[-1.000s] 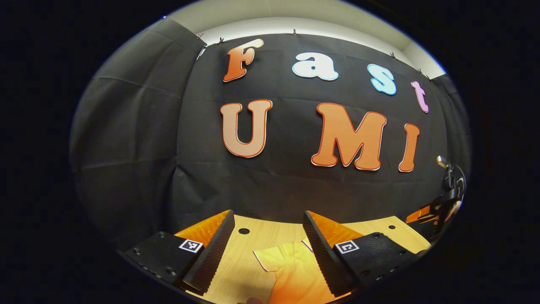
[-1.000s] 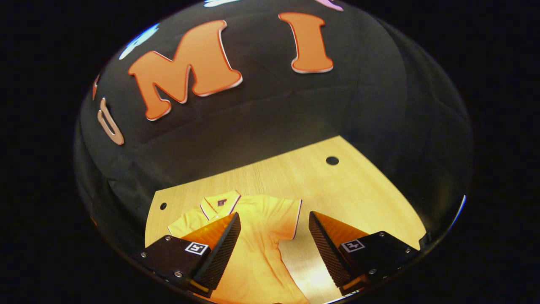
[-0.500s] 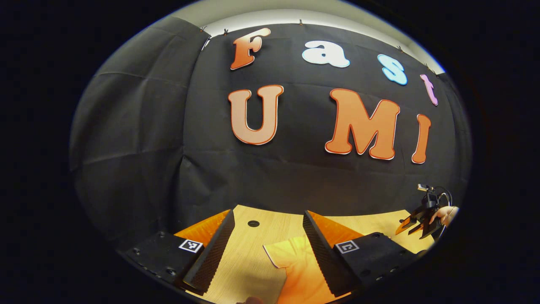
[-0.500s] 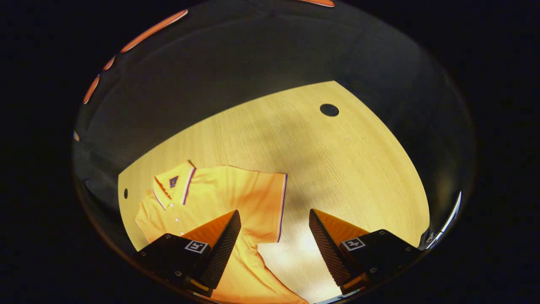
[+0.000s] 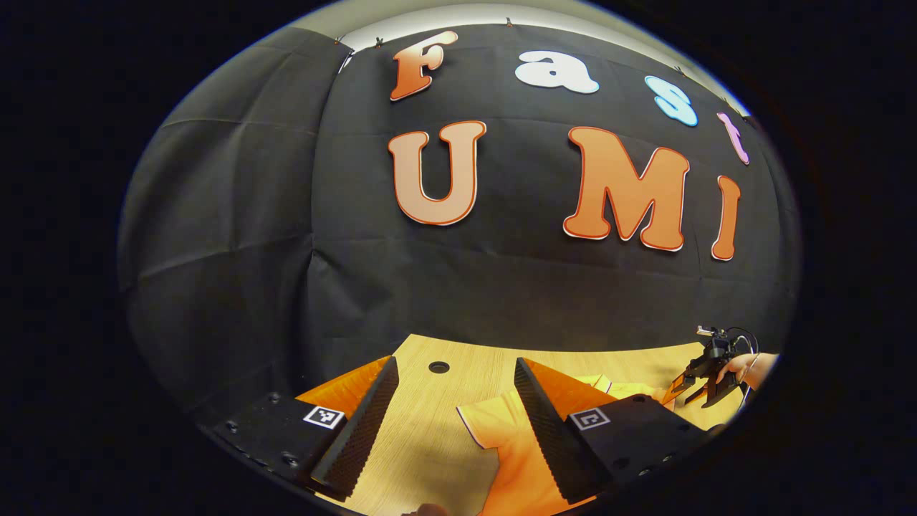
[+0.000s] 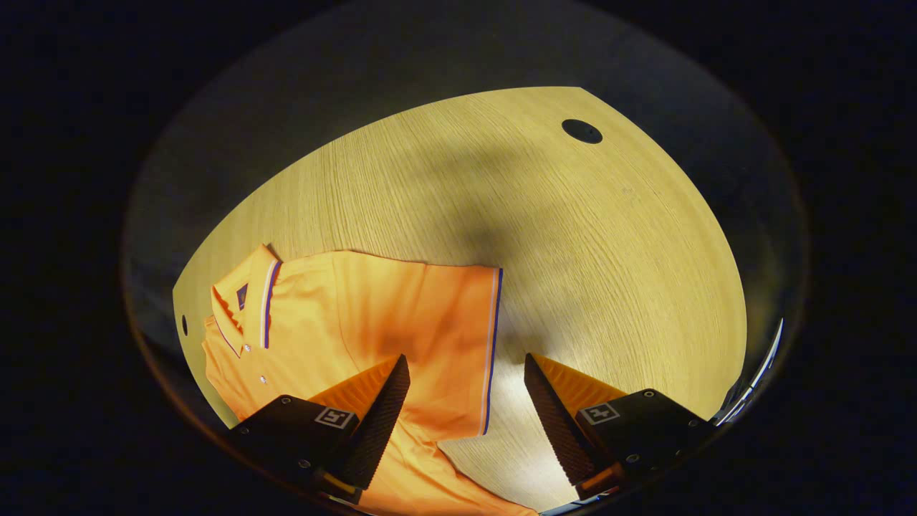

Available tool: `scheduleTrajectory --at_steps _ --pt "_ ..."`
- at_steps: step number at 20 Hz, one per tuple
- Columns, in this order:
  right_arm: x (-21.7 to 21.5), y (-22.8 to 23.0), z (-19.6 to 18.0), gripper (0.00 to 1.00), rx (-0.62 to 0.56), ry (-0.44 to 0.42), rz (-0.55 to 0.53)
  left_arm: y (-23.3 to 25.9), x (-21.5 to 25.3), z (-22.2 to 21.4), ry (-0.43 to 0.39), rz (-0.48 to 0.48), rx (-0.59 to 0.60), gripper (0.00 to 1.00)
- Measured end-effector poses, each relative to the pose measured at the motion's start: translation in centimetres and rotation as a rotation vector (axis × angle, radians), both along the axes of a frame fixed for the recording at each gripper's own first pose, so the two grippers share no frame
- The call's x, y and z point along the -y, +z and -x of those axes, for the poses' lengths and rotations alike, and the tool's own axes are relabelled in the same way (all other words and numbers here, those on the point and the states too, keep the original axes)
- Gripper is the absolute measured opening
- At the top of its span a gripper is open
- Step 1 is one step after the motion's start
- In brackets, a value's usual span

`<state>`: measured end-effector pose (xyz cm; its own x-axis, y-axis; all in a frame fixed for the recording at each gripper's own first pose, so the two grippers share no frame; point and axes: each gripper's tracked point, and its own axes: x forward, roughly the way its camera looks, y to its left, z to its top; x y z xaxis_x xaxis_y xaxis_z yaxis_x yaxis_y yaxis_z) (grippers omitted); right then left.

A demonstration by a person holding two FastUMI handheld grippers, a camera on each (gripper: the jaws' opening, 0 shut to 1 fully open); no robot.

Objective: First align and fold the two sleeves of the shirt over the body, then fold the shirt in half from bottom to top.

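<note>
My left gripper (image 5: 451, 423) is wide open with nothing in it, hovering over the shirt's left sleeve (image 5: 494, 426), whose trimmed cuff lies between the fingers on the wooden table (image 5: 423, 459). My right gripper (image 6: 464, 419) is also wide open and empty, above the right sleeve (image 6: 448, 337), cuff edge between its fingers. The orange shirt (image 6: 337, 322) lies flat, collar (image 6: 247, 301) towards the table's far edge.

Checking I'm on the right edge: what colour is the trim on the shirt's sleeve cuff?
White and dark blue stripes edge the sleeve cuff of the orange shirt; clearest in the right gripper view.
</note>
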<state>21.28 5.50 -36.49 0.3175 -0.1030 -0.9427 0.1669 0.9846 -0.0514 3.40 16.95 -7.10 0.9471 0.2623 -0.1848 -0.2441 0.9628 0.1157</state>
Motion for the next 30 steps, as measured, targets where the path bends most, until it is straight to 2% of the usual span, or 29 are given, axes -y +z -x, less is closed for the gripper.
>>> scheduleTrajectory --at_steps 4,5,6,8,9,10,11,13,14,16,17,18,24,30 --pt "0.2 -1.4 0.0 0.9 -0.017 0.001 0.041 -0.5 -1.0 -0.2 0.019 0.001 -0.022 0.98" --pt "0.0 -1.8 0.9 0.9 -0.045 0.011 0.045 -0.6 -1.1 -0.3 0.021 -0.002 -0.025 0.98" --pt "-0.1 -2.0 -0.3 0.96 -0.012 -0.001 0.043 -0.5 -1.3 -0.3 0.026 -0.006 -0.026 0.96" --pt "-0.3 -1.7 -0.4 0.84 -0.01 -0.008 0.046 -0.6 -1.7 -0.2 0.031 -0.003 -0.028 0.98" --pt "-0.4 -1.6 -0.5 0.82 -0.006 -0.01 0.045 -0.8 -1.8 -0.3 0.034 0.003 -0.03 0.98" --pt "-0.4 -1.7 -0.4 0.75 -0.003 -0.017 0.045 -1.1 -2.0 -0.2 0.037 0.008 -0.035 0.98" --pt "-0.3 -1.6 -0.5 0.62 -0.001 -0.027 0.043 -1.3 -2.3 -0.2 0.044 0.013 -0.039 0.98" --pt "-0.1 -1.5 -0.5 0.43 -0.002 -0.037 0.033 -1.4 -2.7 0.1 0.054 0.022 -0.043 0.98" --pt "-0.2 -1.5 -0.5 0.24 -0.001 -0.04 0.022 -1.6 -2.9 0.2 0.059 0.025 -0.044 0.98" --pt "0.1 -1.3 -0.5 0.16 0.014 -0.015 0.006 -1.6 -3.3 0.7 0.068 0.021 -0.046 0.98" --pt "-0.4 -0.8 -0.8 0.16 0.055 -0.06 -0.036 -1.4 -3.6 0.8 0.073 0.017 -0.046 0.96" --pt "-0.7 -1.2 -0.8 0.0 0.034 -0.06 -0.064 -1.3 -3.9 1.1 0.078 0.015 -0.045 0.98" --pt "-1.1 0.1 -0.9 0.0 0.108 -0.02 -0.056 -1.3 -4.2 2.0 0.077 0.004 -0.045 0.98" --pt "-4.0 3.9 -0.5 0.0 0.171 0.089 0.043 -1.1 -4.6 3.0 0.057 0.023 -0.031 0.98"
